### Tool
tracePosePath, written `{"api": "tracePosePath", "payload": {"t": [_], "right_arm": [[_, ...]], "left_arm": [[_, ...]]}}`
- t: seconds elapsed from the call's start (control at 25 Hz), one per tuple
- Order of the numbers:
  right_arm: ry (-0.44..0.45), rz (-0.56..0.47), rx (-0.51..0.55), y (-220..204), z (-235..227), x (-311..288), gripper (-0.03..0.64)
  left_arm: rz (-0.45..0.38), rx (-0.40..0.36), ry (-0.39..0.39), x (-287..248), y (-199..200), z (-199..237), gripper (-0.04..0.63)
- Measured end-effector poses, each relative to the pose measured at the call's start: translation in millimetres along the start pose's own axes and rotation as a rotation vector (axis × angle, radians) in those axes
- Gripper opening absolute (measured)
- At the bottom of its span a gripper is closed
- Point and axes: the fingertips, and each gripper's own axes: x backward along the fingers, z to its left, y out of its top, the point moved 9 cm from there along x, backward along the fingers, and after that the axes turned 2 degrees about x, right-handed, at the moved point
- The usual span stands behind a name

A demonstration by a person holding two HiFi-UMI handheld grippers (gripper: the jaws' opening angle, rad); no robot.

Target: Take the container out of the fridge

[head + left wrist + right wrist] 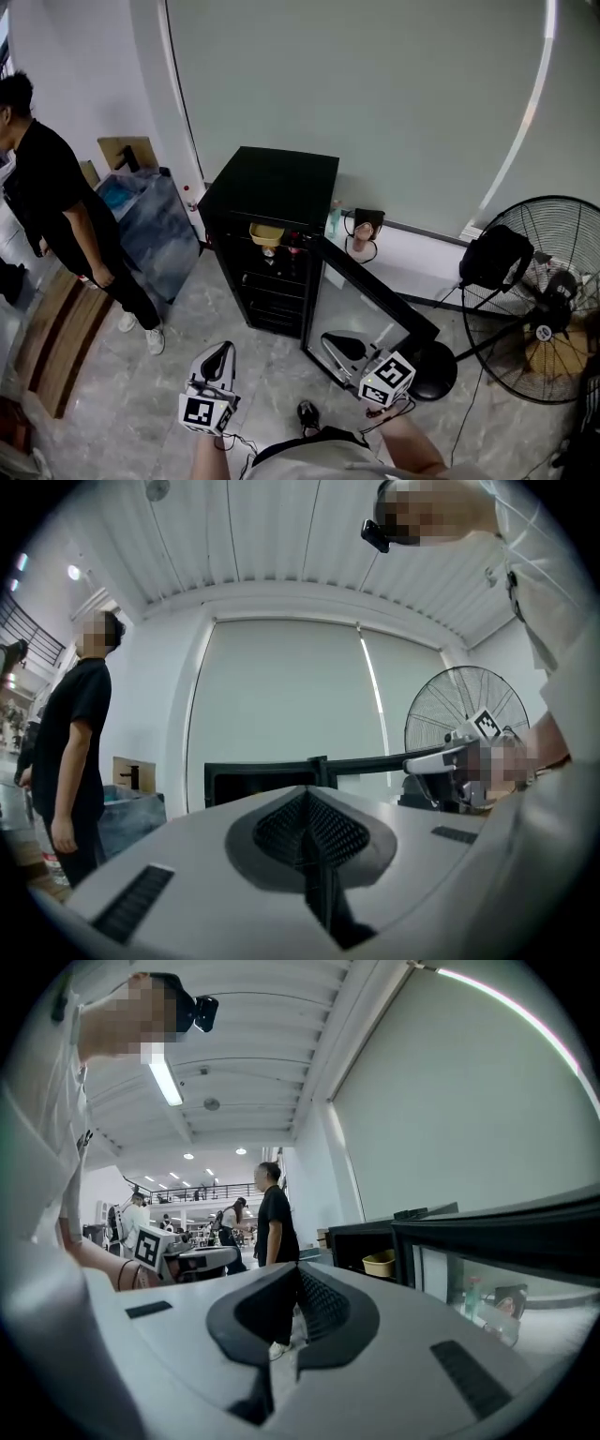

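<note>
A small black fridge (272, 187) stands on the floor in the head view, its glass door (370, 300) swung open toward me. A yellow container (266, 233) sits on the top shelf inside, and it also shows in the right gripper view as the yellow container (380, 1263). My left gripper (220, 361) hangs low at the left, short of the fridge, with its jaws shut and empty; the left gripper (305, 799) points at the fridge top. My right gripper (342, 347) is by the open door's lower edge, also shut on nothing, as the right gripper (298, 1274) shows.
A person in black (66, 206) stands at the left beside a plastic-covered blue bin (150, 220). A large floor fan (544, 300) stands at the right, its round base (433, 370) near the door. A bottle (335, 220) sits on the ledge behind the fridge.
</note>
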Motion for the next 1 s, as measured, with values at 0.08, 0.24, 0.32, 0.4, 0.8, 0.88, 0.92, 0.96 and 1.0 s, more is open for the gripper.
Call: {"api": "tracePosePath", "payload": {"t": [0.08,0.24,0.32,0.4,0.8,0.88,0.92,0.96,1.0], "right_arm": [[0.005,0.011,-0.005,0.9,-10.3,-14.4,0.015],[0.017,0.024,0.016,1.4,-34.4,-42.8,0.015],[0.011,0.028,-0.011,0.4,-44.7,-53.6,0.015],[-0.001,0.033,-0.024,-0.5,-52.5,-59.9,0.015],[-0.098,0.048,-0.046,-3.4,-78.7,-86.1,0.015],[-0.105,0.077,0.022,-1.4,-76.1,-90.5,0.015],[-0.107,0.092,0.060,-0.4,-74.5,-93.6,0.015],[-0.110,0.103,0.095,1.1,-73.3,-97.0,0.015],[-0.112,0.113,0.127,2.6,-72.2,-100.2,0.015]], "left_arm": [[0.001,-0.001,0.031,-20.8,-2.1,9.6,0.006],[-0.004,0.000,0.066,-51.9,-3.3,27.3,0.006],[0.003,0.010,0.044,-63.2,1.7,31.3,0.006],[0.009,0.022,0.038,-71.6,0.8,37.7,0.006],[0.034,0.044,0.011,-94.7,-6.1,84.2,0.006],[0.029,0.043,0.024,-94.6,-4.7,89.5,0.006],[0.028,0.038,0.022,-94.4,-4.4,92.0,0.006],[0.026,0.032,0.016,-94.9,-4.1,94.4,0.006],[0.024,0.027,0.008,-95.4,-4.4,96.4,0.006]]}}
